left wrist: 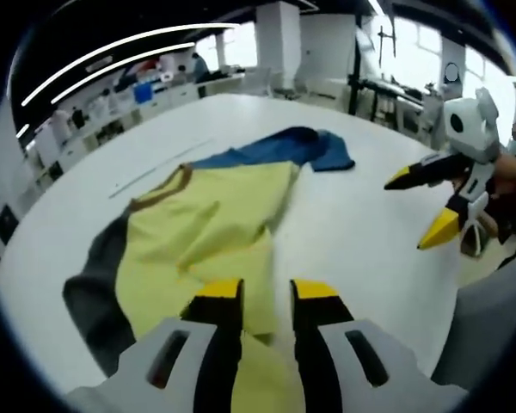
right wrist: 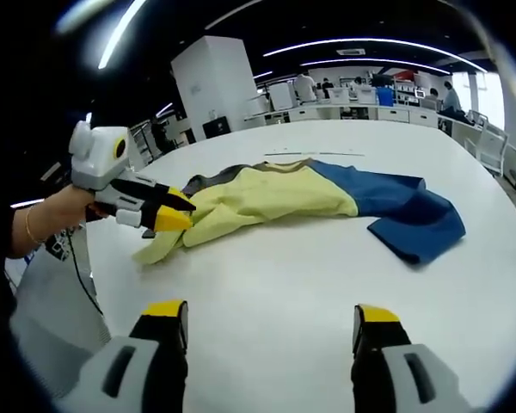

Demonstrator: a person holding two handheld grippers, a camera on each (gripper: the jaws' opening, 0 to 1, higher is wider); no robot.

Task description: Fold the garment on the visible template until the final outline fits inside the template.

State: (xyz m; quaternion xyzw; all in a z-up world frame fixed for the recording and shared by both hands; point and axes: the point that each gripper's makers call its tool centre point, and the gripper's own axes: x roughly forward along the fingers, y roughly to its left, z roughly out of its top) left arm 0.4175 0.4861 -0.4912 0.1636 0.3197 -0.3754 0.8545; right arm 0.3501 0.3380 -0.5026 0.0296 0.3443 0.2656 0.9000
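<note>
Two grippers are held at the garment (right wrist: 318,202), which is spread on the white table (right wrist: 327,292) — long axis from yellow end to blue sleeve. The left gripper (left wrist: 265,292) is closed on its yellow hem; the right gripper (right wrist: 271,320), wide open, is held well short.

The garment (right wrist: 314,202) lay spread across the bench (right wrist: 327,292), near its middle. At one end of the garment sat the left gripper (right wrist: 174,219), touching its edge; the right gripper (left wrist: 426,205) hung beside the garment, apart.
</note>
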